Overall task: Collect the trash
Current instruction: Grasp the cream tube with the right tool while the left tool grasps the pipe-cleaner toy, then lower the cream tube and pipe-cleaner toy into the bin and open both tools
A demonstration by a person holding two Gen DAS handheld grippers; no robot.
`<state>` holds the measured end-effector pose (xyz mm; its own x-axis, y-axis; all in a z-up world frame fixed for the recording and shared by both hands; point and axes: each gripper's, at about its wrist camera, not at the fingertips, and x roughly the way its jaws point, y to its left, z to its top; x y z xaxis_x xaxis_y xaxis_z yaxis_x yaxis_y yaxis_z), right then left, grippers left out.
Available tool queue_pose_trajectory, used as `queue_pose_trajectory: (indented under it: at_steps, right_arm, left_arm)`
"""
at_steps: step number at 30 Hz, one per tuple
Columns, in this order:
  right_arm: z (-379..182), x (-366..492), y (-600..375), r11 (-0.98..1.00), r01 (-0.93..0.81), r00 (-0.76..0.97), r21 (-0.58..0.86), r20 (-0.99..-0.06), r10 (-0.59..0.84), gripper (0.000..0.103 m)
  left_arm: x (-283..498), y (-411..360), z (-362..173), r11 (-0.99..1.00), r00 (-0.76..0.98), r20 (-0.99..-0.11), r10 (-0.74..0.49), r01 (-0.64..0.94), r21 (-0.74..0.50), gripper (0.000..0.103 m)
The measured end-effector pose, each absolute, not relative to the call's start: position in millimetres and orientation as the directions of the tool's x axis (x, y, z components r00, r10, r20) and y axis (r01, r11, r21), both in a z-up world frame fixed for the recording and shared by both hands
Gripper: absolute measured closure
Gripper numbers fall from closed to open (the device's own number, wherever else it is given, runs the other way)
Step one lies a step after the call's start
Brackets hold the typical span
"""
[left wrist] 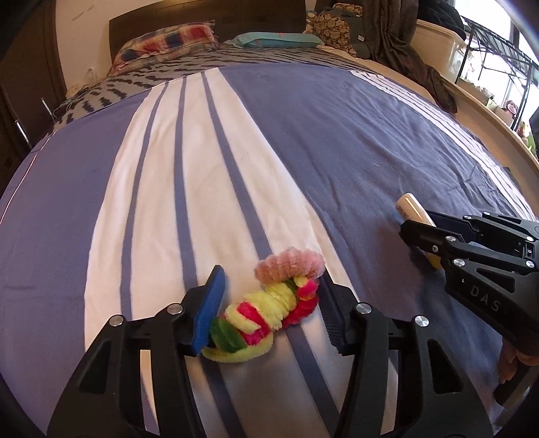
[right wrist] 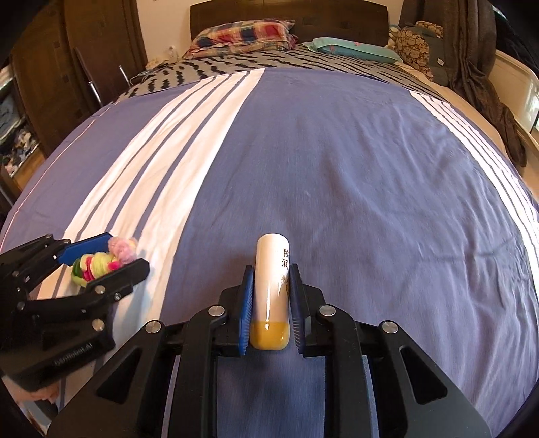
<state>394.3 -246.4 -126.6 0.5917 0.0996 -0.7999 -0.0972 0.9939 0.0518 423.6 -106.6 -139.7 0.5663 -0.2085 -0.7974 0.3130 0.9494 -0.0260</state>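
A fuzzy bundle of pink, yellow, red and green pipe cleaners [left wrist: 269,303] lies on the white stripe of the bedspread [left wrist: 337,151]. My left gripper [left wrist: 271,274] stands around it, its blue pad against the green end and the other pad against the red side. The right wrist view shows the same bundle [right wrist: 97,264] at the lower left, inside the left gripper [right wrist: 126,251]. My right gripper [right wrist: 272,269] is shut on a white tube with a yellow cap [right wrist: 271,286], which points away along the fingers. That tube [left wrist: 409,205] sticks out of the right gripper [left wrist: 416,220] at the right of the left wrist view.
Blue and white striped bedspread [right wrist: 370,168] covers the bed. Pillows [right wrist: 242,33] and a dark headboard [right wrist: 289,13] lie at the far end. A brown cloth [right wrist: 478,67] hangs over the right side. A wooden wardrobe [right wrist: 50,67] stands to the left.
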Motion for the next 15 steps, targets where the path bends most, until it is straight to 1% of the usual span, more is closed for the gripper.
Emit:
queue_pose_trajectory:
  at_steps: [5, 11, 15]
  right_arm:
    - [-110.6, 357.5, -243.2, 0.992, -0.11, 0.612, 0.056, -0.783, 0.112, 0.082]
    - [-79.3, 295.0, -235.8, 0.991, -0.116, 0.661, 0.063, -0.74, 0.124, 0.082]
    - [-66.9, 258.1, -234.9, 0.989, -0.116, 0.681, 0.092, -0.717, 0.146, 0.082]
  left_arm:
    - [383.1, -95.6, -120.8, 0.953, 0.591, -0.781, -0.202, 0.301, -0.019, 0.052]
    - [312.2, -83.4, -84.8, 0.958, 0.648, -0.733, -0.205, 0.286, -0.015, 0.052]
    - [263.6, -76.2, -74.0, 0.956, 0.66, -0.715, -0.232, 0.29, -0.043, 0.052]
